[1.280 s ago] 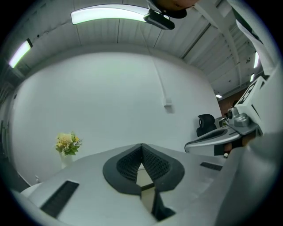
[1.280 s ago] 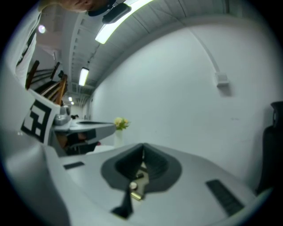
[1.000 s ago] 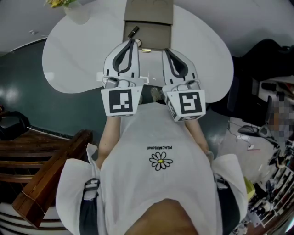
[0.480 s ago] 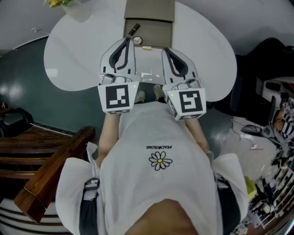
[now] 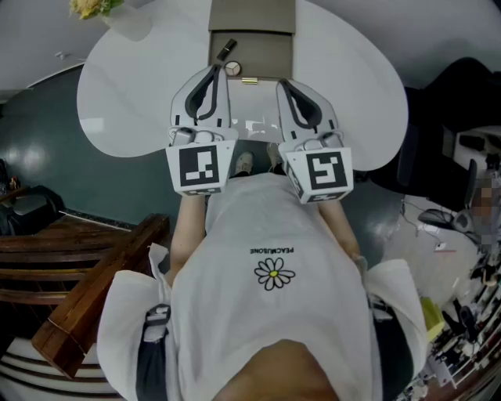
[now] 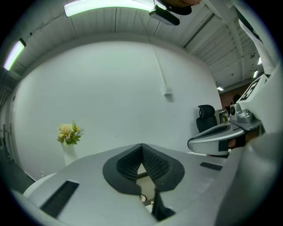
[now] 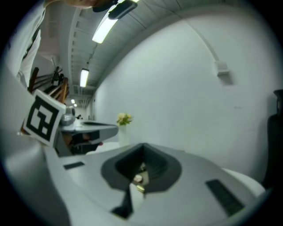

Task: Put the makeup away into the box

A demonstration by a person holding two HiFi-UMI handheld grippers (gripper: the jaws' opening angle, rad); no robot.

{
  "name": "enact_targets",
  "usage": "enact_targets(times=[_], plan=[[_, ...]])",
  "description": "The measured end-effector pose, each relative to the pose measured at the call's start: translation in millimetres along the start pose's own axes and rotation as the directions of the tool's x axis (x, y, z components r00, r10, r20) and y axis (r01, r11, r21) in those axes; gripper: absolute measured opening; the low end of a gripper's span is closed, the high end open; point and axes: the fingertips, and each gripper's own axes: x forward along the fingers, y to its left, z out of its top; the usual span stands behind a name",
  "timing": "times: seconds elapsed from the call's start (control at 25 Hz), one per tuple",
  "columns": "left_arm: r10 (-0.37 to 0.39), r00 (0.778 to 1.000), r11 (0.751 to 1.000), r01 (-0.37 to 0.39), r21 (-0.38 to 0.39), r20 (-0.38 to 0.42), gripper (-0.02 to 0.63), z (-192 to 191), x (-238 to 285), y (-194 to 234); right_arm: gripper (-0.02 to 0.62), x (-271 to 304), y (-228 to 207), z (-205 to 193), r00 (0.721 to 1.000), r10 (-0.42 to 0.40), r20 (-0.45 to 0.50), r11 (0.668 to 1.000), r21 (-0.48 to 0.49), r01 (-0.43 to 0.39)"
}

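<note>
A tan box (image 5: 262, 51) lies open at the far middle of the white table (image 5: 133, 94). On its near part lie a black tube (image 5: 225, 49) and a round compact (image 5: 232, 68); a small gold stick (image 5: 250, 81) rests at its near edge. My left gripper (image 5: 214, 67) hovers beside the compact, its jaws closed together with nothing in them. My right gripper (image 5: 281, 83) is just right of the gold stick, also shut and empty. Under the closed tips the left gripper view (image 6: 141, 145) shows the compact (image 6: 142, 198). In the right gripper view (image 7: 142, 145) the compact (image 7: 138, 178) shows too.
A vase of yellow flowers (image 5: 94, 8) stands at the table's far left. A wooden bench (image 5: 86, 290) is on the floor at my left. A black chair (image 5: 462, 102) and cluttered shelves are at my right. White wall lies beyond the table.
The left gripper has shifted slightly to the left, uncovering the round compact by its tip. The right gripper has stayed in place. Both stay shut.
</note>
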Motion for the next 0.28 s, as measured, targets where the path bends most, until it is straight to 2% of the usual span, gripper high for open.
enact_targets(times=[0.28], plan=[[-0.021, 1.0, 1.0, 0.021, 0.004, -0.006, 0.018, 1, 4, -13, 0.029, -4, -10, -5, 1.0, -0.013, -0.016, 1.0, 0.002, 0.013]])
